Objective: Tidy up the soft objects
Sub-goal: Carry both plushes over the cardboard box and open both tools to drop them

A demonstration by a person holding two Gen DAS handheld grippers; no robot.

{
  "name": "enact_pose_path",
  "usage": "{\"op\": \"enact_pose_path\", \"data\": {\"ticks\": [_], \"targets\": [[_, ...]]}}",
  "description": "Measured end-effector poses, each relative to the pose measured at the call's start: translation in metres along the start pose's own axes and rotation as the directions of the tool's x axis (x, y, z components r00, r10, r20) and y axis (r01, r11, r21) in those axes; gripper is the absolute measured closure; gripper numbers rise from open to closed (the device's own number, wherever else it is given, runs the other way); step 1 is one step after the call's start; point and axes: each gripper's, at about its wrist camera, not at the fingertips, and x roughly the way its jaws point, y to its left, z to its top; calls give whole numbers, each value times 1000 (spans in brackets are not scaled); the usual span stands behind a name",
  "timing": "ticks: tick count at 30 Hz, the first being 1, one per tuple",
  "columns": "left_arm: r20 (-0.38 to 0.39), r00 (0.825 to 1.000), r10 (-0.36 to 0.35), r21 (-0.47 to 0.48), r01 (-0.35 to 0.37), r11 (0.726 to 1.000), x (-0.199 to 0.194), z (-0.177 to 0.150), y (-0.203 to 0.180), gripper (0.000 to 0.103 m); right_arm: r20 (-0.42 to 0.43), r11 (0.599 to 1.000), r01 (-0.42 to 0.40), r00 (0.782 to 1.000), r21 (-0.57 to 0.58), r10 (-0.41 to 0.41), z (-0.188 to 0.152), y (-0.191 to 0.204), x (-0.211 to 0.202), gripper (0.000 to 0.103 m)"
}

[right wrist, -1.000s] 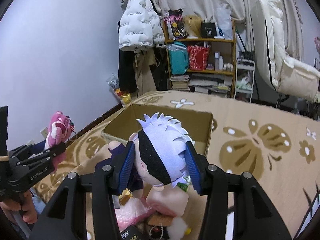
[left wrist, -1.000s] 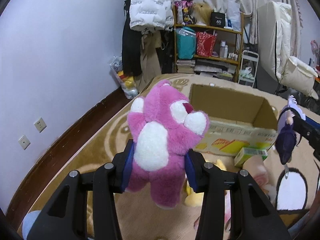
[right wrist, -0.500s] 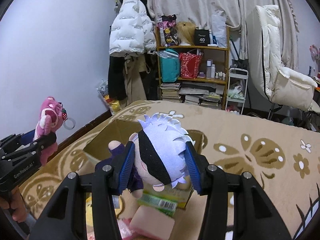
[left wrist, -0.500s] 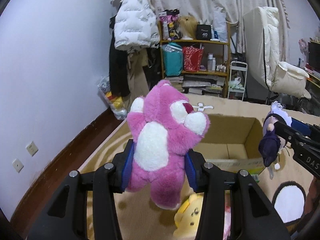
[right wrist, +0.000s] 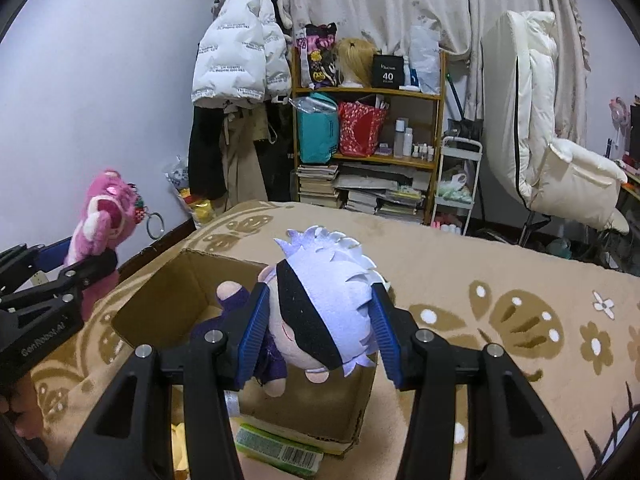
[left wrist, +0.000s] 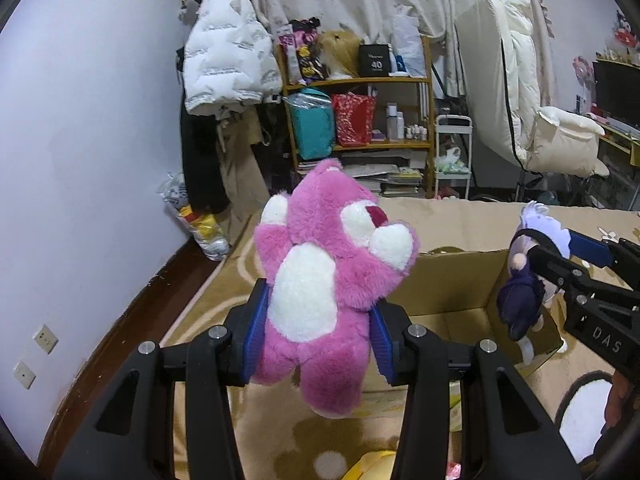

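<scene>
- the left gripper (left wrist: 318, 334) has its jaws closed on the pink plush bear (left wrist: 328, 280), the blue pads (left wrist: 254, 332) pressing into its sides around the belly and hips.
- the bear hangs upright in the air, clear of the blanket, above the left edge of the open cardboard box (left wrist: 452, 288); its white belly and snout face the camera.
- seen from the right wrist, the same bear (right wrist: 106, 216) is up at the left of the box (right wrist: 168, 292), with a small charm and a metal ring (right wrist: 154, 225) dangling from it.
- the right gripper (right wrist: 318, 334) has its jaws clamped on the head of a plush doll (right wrist: 328, 312) with pale lilac hair and a black blindfold.
- the doll's dark purple body droops to the left, over the open box.
- from the left wrist, the doll (left wrist: 524, 280) hangs over the right side of the box.
- the box sits on a tan flower-patterned blanket (right wrist: 500, 280).
- a green packet with a barcode (right wrist: 280, 450) lies against the near wall of the box.
- well behind the box stands a wooden shelf (right wrist: 368, 92) with bags and books.
</scene>
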Motion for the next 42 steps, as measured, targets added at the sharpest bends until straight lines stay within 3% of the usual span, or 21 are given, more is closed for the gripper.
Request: {"op": "enact_pose_path", "data": {"ticks": [12, 18, 30, 39, 41, 42], "targets": [[-75, 993, -95, 19, 97, 995, 29, -9, -12, 58, -28, 1000, 0, 1000, -12, -1, -8, 3, 15, 49], [-122, 975, -183, -28, 181, 983, 42, -15, -8, 58, -71, 1000, -4, 997, 8, 4, -17, -1, 26, 49], [-207, 963, -175, 11, 181, 983, 64, -29, -22, 54, -96, 999, -20, 995, 24, 22, -22, -1, 30, 48], [-197, 970, -141, 32, 150, 988, 57, -29, -24, 33, -101, 999, -19, 995, 51, 24, -25, -6, 30, 45], [-193, 972, -132, 32, 141, 989, 53, -28, -22, 28, -106, 998, -27, 994, 63, 34, -24, -6, 29, 41], [-192, 973, -129, 31, 137, 990, 51, -27, -21, 26, -109, 998, -26, 993, 65, 33, -23, -6, 28, 32]]}}
